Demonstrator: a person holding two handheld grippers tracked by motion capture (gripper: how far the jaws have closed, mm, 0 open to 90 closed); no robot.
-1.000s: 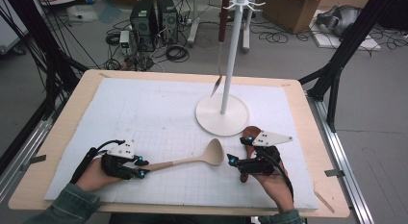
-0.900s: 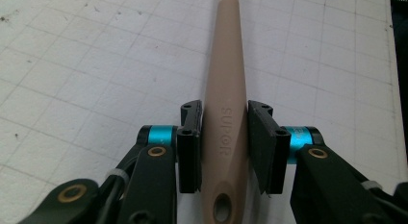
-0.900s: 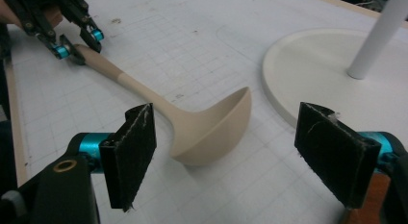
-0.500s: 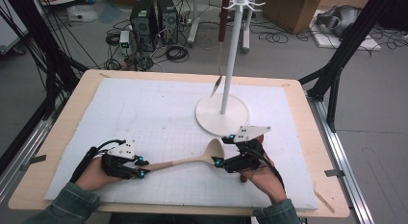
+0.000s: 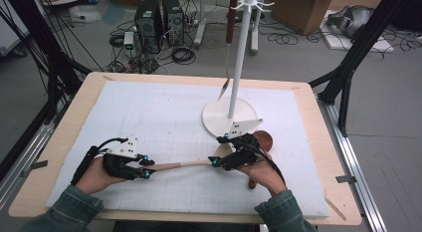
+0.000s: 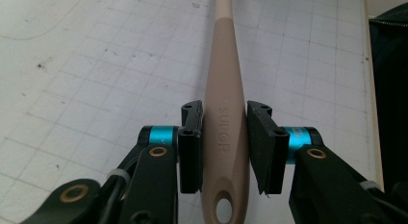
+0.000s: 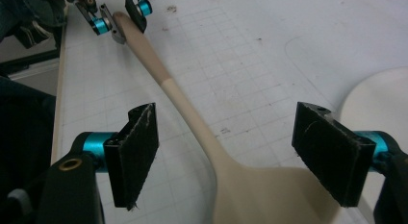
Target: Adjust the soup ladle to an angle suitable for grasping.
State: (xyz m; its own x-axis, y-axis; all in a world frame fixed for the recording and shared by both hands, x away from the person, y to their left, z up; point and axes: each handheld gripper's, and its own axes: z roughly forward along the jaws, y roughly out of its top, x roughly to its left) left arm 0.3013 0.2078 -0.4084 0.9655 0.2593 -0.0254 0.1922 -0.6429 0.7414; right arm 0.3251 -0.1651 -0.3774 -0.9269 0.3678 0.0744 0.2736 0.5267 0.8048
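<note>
While my left gripper [image 5: 145, 167] clamps the handle end of the beige spoon [image 5: 184, 165] at about eight o'clock on the white mat [image 5: 149, 117], my right gripper [image 5: 215, 150] sits with its jaws apart, the spoon's bowl between them and untouched; they have just been closing slightly. At two o'clock stands the white rack [image 5: 239, 58], a knife [image 5: 228, 53] hanging from it
</note>
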